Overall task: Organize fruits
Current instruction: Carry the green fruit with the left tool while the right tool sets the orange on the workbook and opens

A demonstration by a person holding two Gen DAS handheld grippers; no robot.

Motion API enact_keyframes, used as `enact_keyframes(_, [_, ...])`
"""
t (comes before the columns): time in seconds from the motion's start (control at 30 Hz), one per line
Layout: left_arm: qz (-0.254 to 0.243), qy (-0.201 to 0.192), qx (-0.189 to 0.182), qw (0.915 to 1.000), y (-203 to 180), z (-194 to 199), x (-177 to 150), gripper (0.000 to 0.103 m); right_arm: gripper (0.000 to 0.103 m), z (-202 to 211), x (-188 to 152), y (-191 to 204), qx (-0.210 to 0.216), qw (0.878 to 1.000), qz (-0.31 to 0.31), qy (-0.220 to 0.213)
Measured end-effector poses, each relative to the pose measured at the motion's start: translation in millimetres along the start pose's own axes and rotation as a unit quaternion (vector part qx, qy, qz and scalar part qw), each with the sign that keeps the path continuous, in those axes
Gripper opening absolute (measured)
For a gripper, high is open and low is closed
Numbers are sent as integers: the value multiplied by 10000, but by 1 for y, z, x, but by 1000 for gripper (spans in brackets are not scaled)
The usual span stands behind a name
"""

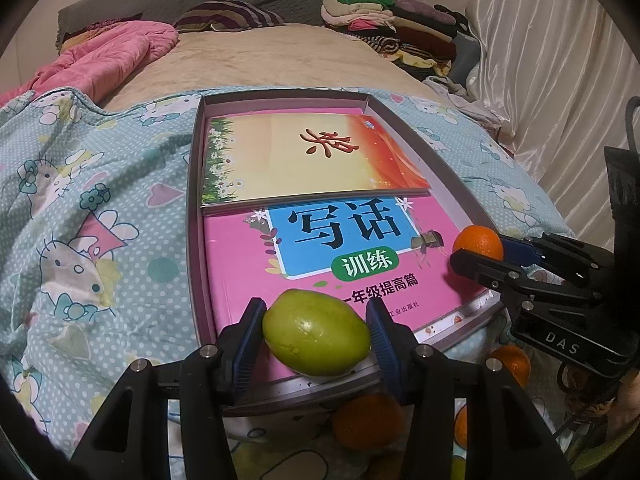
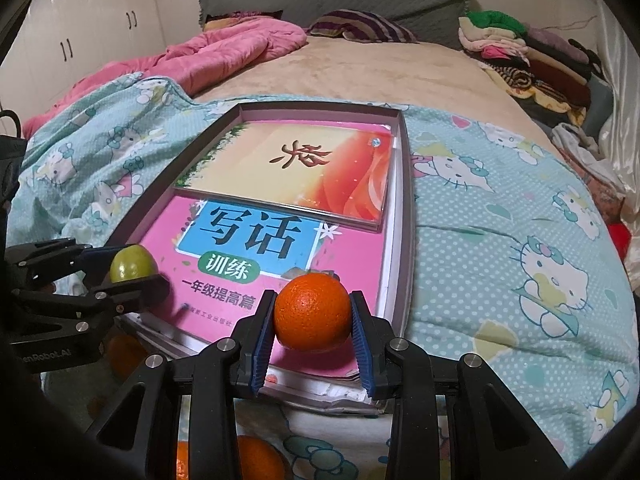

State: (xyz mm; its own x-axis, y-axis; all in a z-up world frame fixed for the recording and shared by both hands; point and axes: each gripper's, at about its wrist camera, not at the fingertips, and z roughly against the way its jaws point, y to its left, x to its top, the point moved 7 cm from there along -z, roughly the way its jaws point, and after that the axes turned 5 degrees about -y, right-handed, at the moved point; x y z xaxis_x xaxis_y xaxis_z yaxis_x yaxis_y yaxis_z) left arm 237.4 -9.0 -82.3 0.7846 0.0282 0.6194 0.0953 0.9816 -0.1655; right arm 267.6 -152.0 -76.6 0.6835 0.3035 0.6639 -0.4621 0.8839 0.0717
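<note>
Fruits are in both grippers at this moment: the left gripper (image 1: 316,336) has its jaws pinched on a smooth oval green fruit (image 1: 316,332), one blue ribbed pad against each side, and the right gripper (image 2: 314,312) has its jaws closed on a round, dimpled orange (image 2: 312,312) in the same way. Both fruits hang over the near end of a shallow grey-rimmed cardboard tray (image 1: 192,208) that lies on a teal cartoon-cat quilt (image 1: 80,200); just beyond each pair of jaws is a pink exercise book with a blue title panel (image 1: 248,256), and farther ahead a cream-and-orange booklet (image 1: 312,156) lies on top of it. No fruit appears to rest in the tray yet, so by my reading the sorting is at an early stage: two pieces are lifted, none delivered. Below and behind the jaws, off the tray's near edge, several more loose oranges (image 1: 368,420) lie on the bedding, partly hidden by the gripper bodies, so their number cannot be told. What seems left is to set down the two held fruits and then fetch the rest.
</note>
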Motion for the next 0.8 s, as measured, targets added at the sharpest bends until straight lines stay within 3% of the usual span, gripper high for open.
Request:
enact_keyframes(0.37, [40, 5, -40, 10000, 0, 0, -1, 52, 39, -3, -5, 1, -25, 10000, 25, 56])
enact_keyframes(0.8, [16, 51, -78, 10000, -1, -1, -2, 54, 48, 8, -1, 1, -2, 9999, 4, -165])
